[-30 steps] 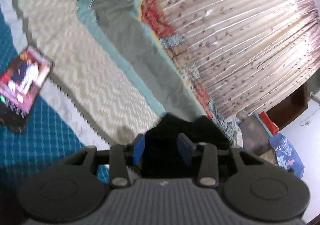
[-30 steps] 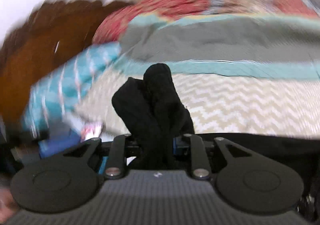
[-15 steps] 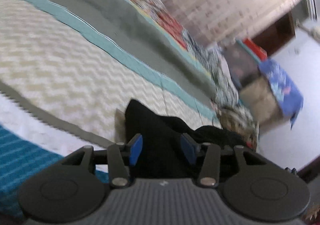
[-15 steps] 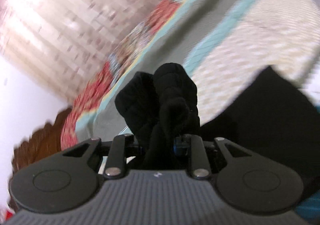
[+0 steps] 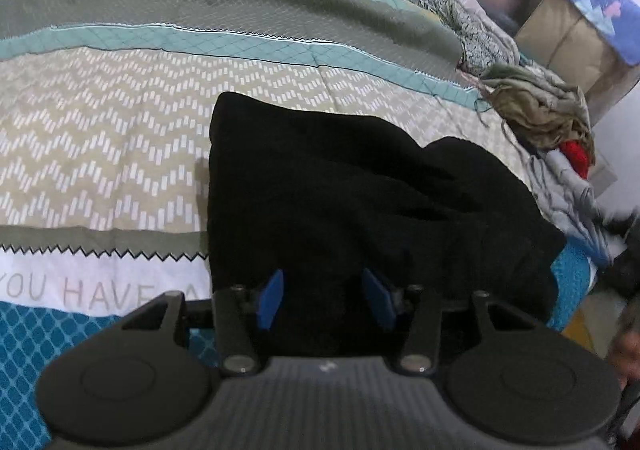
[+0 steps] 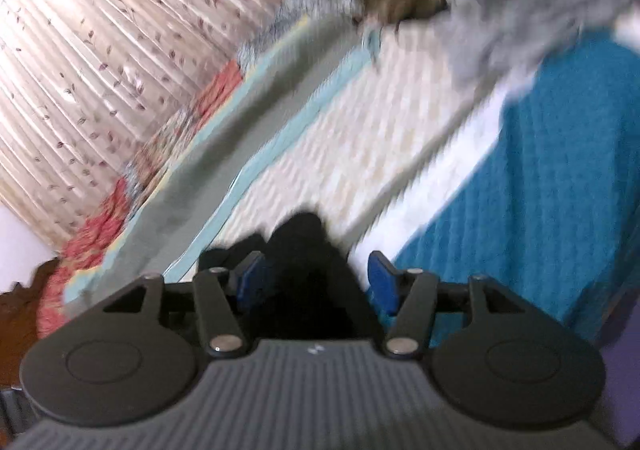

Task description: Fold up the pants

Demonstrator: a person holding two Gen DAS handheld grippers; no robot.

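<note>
The black pants (image 5: 360, 202) lie bunched on the bed (image 5: 100, 154), near its edge. The left hand-held gripper (image 5: 326, 300) has its blue pads spread apart over the cloth, gripping nothing. The right hand-held gripper (image 6: 316, 280) looks apart too, with black cloth between the pads, though that view is blurry. Looks mid-fold to me; next up is pinching an edge and flattening it out.

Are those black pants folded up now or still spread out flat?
Folded, roughly: the pants lie doubled in a rumpled black heap on the quilt, not laid flat.

Black pants (image 6: 308, 274) between parted hand-held gripper (image 6: 316, 282) fingers.
</note>
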